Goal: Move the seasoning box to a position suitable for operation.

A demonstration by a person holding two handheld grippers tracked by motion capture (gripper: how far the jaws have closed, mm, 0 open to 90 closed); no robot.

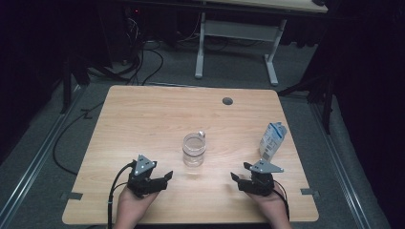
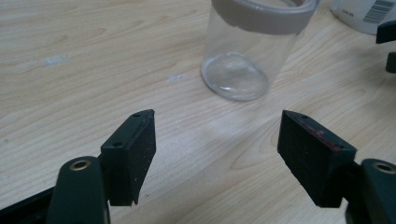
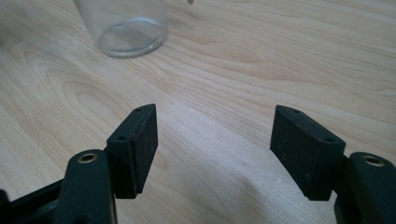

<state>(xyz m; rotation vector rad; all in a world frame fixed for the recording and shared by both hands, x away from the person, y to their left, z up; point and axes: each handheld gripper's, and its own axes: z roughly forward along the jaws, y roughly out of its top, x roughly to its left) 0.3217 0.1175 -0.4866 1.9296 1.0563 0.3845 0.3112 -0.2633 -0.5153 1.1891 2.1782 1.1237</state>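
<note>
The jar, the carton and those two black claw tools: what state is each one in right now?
Jar: upright on the table, clear, looks empty, grey rim, touched by nothing; whether a lid is on it is hard to tell.
Carton: upright near the table's right edge, top folded shut, untouched.
Left gripper: jaws wide open, holding nothing, pointing toward the jar.
Right gripper: jaws wide open, holding nothing, short of the jar.

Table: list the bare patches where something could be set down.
The table is bare across its far left, behind the jar, and between the left gripper and right gripper. Tightest: between jar and carton.
</note>
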